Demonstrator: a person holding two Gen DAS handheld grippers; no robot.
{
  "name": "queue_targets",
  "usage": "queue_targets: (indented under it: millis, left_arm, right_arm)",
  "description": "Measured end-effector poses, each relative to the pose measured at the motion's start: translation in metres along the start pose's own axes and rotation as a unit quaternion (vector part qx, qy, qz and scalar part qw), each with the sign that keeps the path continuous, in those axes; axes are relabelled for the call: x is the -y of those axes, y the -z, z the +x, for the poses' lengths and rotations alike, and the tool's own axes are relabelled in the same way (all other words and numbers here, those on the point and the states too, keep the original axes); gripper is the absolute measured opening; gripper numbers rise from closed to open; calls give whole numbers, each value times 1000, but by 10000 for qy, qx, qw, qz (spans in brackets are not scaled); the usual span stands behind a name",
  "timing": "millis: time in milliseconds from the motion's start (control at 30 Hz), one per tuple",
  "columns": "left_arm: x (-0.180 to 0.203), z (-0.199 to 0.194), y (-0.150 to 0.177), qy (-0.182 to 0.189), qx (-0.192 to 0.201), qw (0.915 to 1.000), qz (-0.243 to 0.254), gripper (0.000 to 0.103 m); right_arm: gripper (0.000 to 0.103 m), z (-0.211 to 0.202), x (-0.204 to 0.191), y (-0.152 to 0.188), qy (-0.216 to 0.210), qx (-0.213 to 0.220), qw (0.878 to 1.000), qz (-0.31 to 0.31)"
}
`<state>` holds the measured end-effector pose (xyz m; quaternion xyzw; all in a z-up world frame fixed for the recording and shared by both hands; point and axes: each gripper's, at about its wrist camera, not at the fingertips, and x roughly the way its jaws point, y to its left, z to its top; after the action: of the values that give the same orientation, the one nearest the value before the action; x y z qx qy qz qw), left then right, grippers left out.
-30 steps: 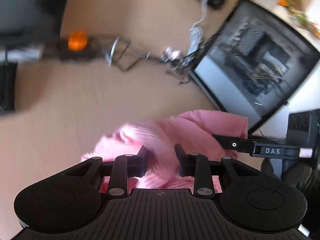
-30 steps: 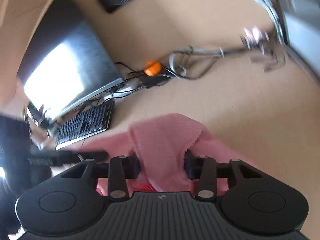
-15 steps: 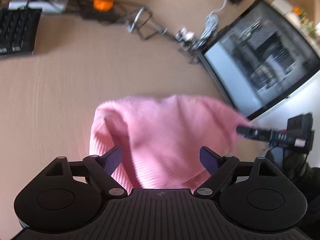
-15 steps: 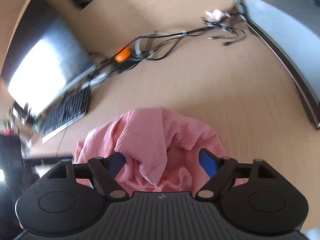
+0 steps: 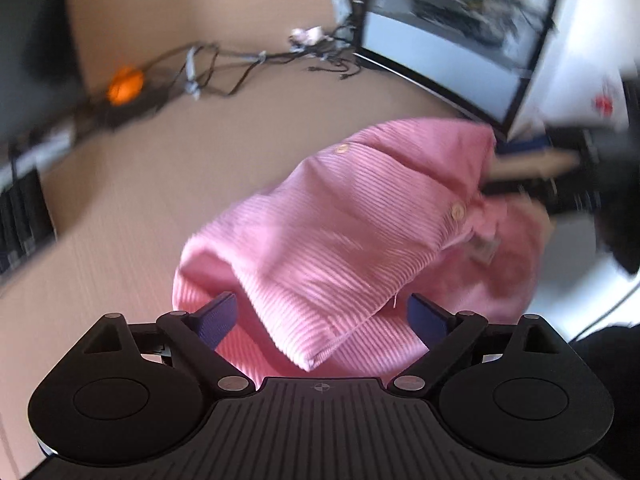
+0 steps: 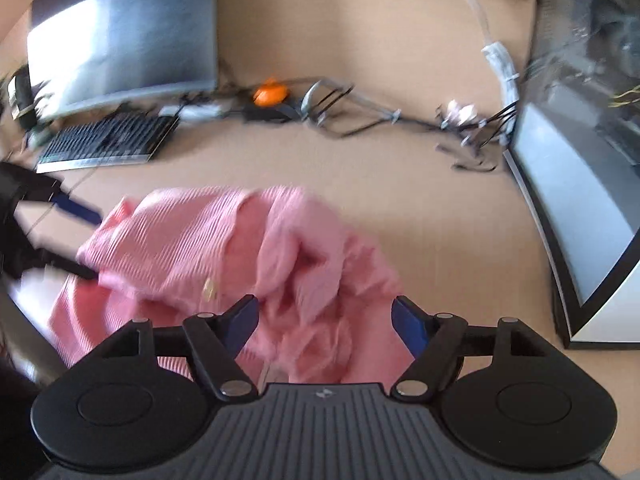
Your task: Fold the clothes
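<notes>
A pink ribbed shirt (image 5: pixel 360 220) with small buttons lies crumpled on the wooden desk (image 5: pixel 180 168). My left gripper (image 5: pixel 322 310) hovers just over its near edge. Its jaws are opening wide, with cloth lying between them and neither pad pressing on it. In the right wrist view the same shirt (image 6: pixel 208 236) lies bunched under my right gripper (image 6: pixel 325 314), which stands open and loose around a rumpled fold. The left gripper's blue fingers (image 6: pixel 78 209) show at the shirt's left edge, apart from each other. Both views are blurred by motion.
One monitor (image 6: pixel 120 36) stands at the back left with a black keyboard (image 6: pixel 108 142) in front of it. Another monitor (image 6: pixel 580 200) stands at the right. A tangle of cables (image 6: pixel 360 116) with an orange piece (image 6: pixel 271 94) runs across the back of the desk.
Both grippers went from shut on the pink shirt to wide open and let it go. The shirt dropped and spread on the desk. Both cameras rolled and shifted.
</notes>
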<state>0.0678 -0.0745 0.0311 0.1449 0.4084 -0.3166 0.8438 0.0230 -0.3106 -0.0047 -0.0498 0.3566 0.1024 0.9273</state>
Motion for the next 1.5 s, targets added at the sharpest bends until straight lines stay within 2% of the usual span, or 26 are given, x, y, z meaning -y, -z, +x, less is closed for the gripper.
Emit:
queue_targets:
  millis: [33,100,133,233,267,367,400,500,567,600,633,667,700,767,800,833,933,1033,1133,1200,1300,1333,1367,1400,1433,1500]
  left_arm:
    - [8,1,0,-98,-20,9996,278,95]
    - [26,6,6,-404,-56,9948,930,95]
    - [34,8,8,-563,-53,9910,1209,95]
    - [49,14,15,-1075,80,9781,1780,95]
    - [53,15,16,-1208,139,9742,1899,95]
    - [58,19,6,-1361,398,9743,1749,95]
    - [59,21,3,-1371,459,9749,1696,92]
    - [61,34,-7,-1303,453,9785,1535,70]
    - [58,42,-11,-1275,404,9814,1375,60]
    - [56,45,-14,-1260,379,9828,1295,50]
    - [55,48,-15,-1247,362,9840,1224,46]
    - [52,47,-16,-1236,361,9846,1181,43]
    - [48,45,-17,-1228,364,9849,1162,35]
    - [41,39,-20,-1217,380,9855,1116,28]
    - [36,33,-22,-1234,409,9858,1062,18]
    - [31,24,-24,-1266,445,9861,980,13]
    - [19,-3,-21,-1179,539,9884,789,13]
    - [20,-5,-1,-1011,244,9910,844,13]
    - [22,9,23,-961,-124,9918,837,13]
    - [17,10,29,-948,-218,9925,741,14]
    - [6,5,34,-902,-253,9941,547,23]
    - [0,2,34,-802,-259,9954,460,25]
    - [-7,-4,35,-653,-235,9970,330,25]
    - [-14,-13,36,-409,-156,9990,115,30]
    - [-22,-22,35,-161,-47,9998,-136,40]
    - [-38,-41,29,300,288,9964,-741,50]
  right_arm:
    - [73,3,-2,-1,78,50,10000,-14]
    - [56,11,-7,-2,190,49,9997,-111]
    - [52,16,-10,-1,209,-40,9995,-220]
    - [47,12,-14,2,120,-91,9994,-299]
    - [47,8,-14,3,110,-91,9995,-293]
    - [47,5,-11,9,233,-41,9996,-125]
    - [47,5,-9,11,299,-14,9995,-49]
    - [47,8,-5,13,455,158,9985,260]
    - [47,15,-6,11,411,280,9978,436]
    - [47,20,-7,11,373,321,9976,497]
    - [45,25,-10,10,361,347,9975,501]
    - [35,31,-13,9,360,367,9975,484]
    - [21,37,-16,7,405,343,9977,420]
    - [16,47,-20,2,530,261,9979,258]
    - [14,45,-20,-1,636,286,9974,200]
    - [14,42,-19,-4,758,336,9964,149]
    - [14,8,-17,-10,1151,614,9915,4]
    - [14,-20,-21,-2,1353,638,9886,-191]
    - [14,-10,-21,24,1269,37,9914,-320]
    - [14,-4,-19,41,1178,-373,9917,-358]
    - [15,-14,-3,50,876,-714,9935,-98]
    - [18,-20,4,51,745,-777,9942,44]
    - [25,-26,11,51,614,-840,9944,186]
    - [32,-33,19,47,530,-741,9949,423]
    - [35,-40,27,41,463,-581,9948,694]
    - [37,-54,43,29,329,-260,9915,1235]
